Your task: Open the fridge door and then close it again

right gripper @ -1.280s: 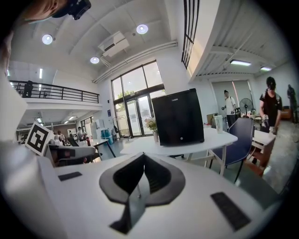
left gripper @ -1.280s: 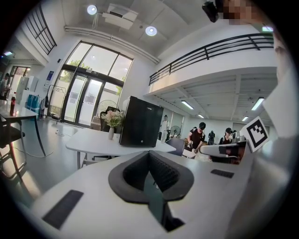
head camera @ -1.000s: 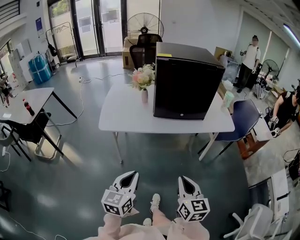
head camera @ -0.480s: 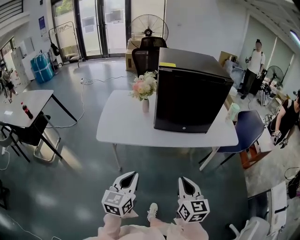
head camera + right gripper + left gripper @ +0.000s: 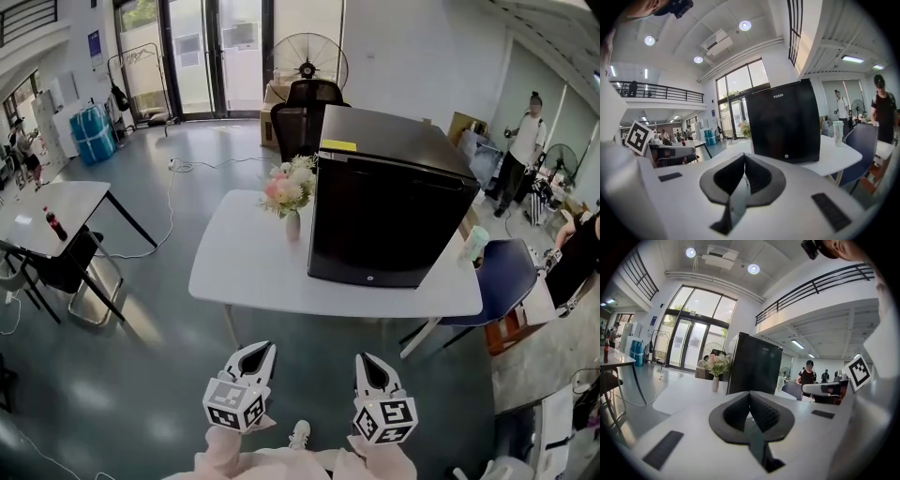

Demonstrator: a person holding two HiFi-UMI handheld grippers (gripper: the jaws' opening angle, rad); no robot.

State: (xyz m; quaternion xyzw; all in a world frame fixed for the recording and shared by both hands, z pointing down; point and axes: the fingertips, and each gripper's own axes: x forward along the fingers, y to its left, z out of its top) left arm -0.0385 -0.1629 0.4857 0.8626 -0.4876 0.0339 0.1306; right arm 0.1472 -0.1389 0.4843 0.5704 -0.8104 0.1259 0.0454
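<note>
Far on the left stands a side table (image 5: 56, 202) with a dark bottle (image 5: 54, 223) on it. It has nothing to do with the job.

Low in the head view, close to the person, is the left gripper (image 5: 261, 352). Its jaws are closed and nothing is between them. It points ahead at the counter (image 5: 239, 272), which is well apart from it across the bare floor. It is probably held shut like this because there is nothing within reach to grab yet.

On the counter, left of the middle, a vase of pink and white flowers (image 5: 290, 190) stands just beside the fridge (image 5: 389, 211).

The right gripper (image 5: 367, 364) sits next to the left one, at about the same height. Its jaws are pressed together too, and they are empty. It also aims at the fridge.

The fridge is a black box on the right part of the counter. Its door is shut and faces the person, so it looks ready to be pulled open from this side. No handle shows, so which edge to grab cannot be told. The job has not started yet, and the person looks too far away to touch the door.

Right of the fridge, a pale cup (image 5: 473, 246) stands near the counter's edge, with a blue chair (image 5: 506, 277) beyond it.
</note>
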